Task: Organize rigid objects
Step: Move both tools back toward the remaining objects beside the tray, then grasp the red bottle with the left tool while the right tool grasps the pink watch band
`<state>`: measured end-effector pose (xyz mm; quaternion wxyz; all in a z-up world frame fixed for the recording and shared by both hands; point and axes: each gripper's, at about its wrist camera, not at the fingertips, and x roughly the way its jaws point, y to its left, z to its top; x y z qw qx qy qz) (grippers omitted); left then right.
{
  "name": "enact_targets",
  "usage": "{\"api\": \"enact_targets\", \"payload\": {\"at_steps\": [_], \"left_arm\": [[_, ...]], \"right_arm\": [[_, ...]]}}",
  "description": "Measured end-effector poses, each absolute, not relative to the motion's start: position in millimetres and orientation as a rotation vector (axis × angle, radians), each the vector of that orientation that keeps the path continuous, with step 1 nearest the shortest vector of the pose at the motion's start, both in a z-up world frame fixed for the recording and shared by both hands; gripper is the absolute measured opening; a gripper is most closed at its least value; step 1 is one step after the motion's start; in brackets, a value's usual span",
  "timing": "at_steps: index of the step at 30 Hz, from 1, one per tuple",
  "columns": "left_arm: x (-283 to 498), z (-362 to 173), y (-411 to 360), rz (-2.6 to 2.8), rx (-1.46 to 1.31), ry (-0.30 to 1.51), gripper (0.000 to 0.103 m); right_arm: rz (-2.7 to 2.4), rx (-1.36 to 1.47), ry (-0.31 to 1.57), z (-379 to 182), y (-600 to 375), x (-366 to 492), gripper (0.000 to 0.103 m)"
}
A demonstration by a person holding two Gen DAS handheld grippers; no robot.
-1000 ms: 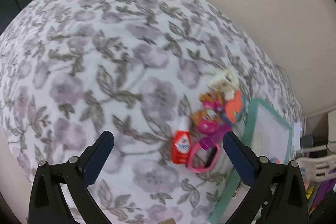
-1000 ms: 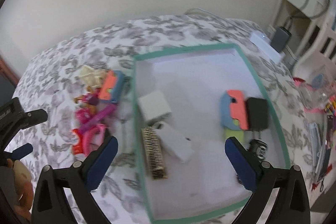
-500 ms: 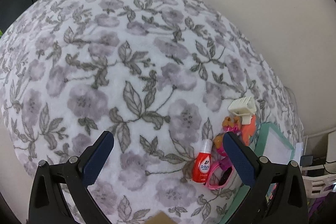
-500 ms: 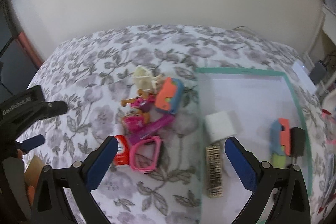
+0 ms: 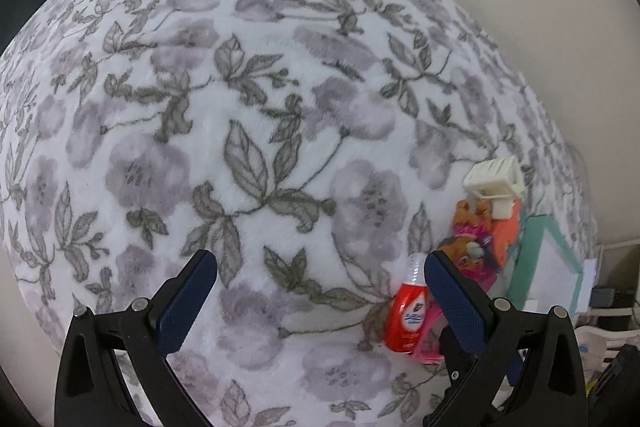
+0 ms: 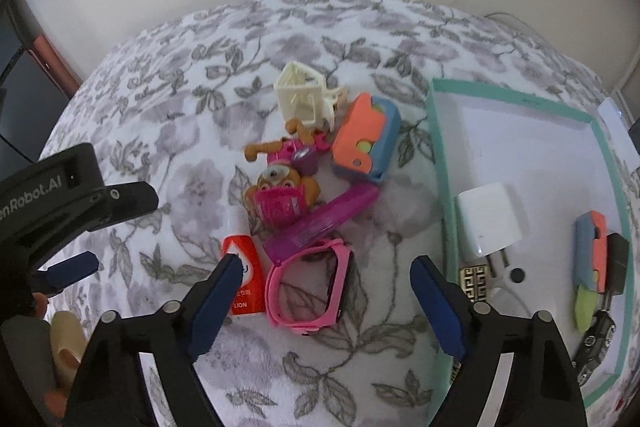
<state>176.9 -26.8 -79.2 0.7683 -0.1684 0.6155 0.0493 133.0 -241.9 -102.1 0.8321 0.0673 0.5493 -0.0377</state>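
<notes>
A pile of small objects lies on the floral bedspread (image 6: 168, 131): a red bottle (image 6: 243, 279), pink glasses (image 6: 310, 285), a purple case (image 6: 320, 223), a toy dog (image 6: 282, 187), an orange-and-blue block (image 6: 366, 143) and a cream plastic frame (image 6: 304, 97). A teal-rimmed white tray (image 6: 440, 163) to the right holds a white charger (image 6: 490, 225) and several other items. My right gripper (image 6: 326, 273) is open, hovering over the glasses. My left gripper (image 5: 320, 275) is open and empty, with the red bottle (image 5: 406, 315) beside its right finger.
The left gripper's body (image 6: 60, 199) shows at the left of the right wrist view. A wall runs behind the bed. Cables and clutter (image 5: 608, 307) sit past the bed's right edge.
My right gripper has swung left from over the tray to over the pile. My left gripper has come lower and closer to the bedspread, nearer the red bottle.
</notes>
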Motion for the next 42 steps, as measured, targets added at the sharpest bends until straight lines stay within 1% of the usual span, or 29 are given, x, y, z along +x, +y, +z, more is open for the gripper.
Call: {"api": "enact_targets", "payload": {"at_steps": [2,8,12,23,31,38,42], "left_arm": [[177,-82,-29,0.116,-0.343,1.352,0.103],[177,-91,-28,0.145,-0.306,1.396,0.103],[177,-94,-28,0.153,-0.290,1.412,0.103],[190,-95,-41,0.141,-0.253,1.416,0.103],[192,-96,-59,0.085,-0.251,1.420,0.103],[193,-99,-80,0.032,-0.228,1.428,0.103],[191,-101,-96,0.013,-0.191,1.427,0.103]], "right_arm": [[-0.082,0.140,1.177,-107,-241,135,0.082],[-0.095,0.132,1.199,-117,-241,139,0.082],[-0.105,0.118,1.201,-121,-241,144,0.078],[-0.121,0.070,1.208,-129,-232,153,0.078],[-0.098,0.048,1.223,-126,-233,145,0.069],[-0.090,0.054,1.234,-123,-239,137,0.055],[-0.092,0.075,1.240,-122,-247,133,0.054]]}}
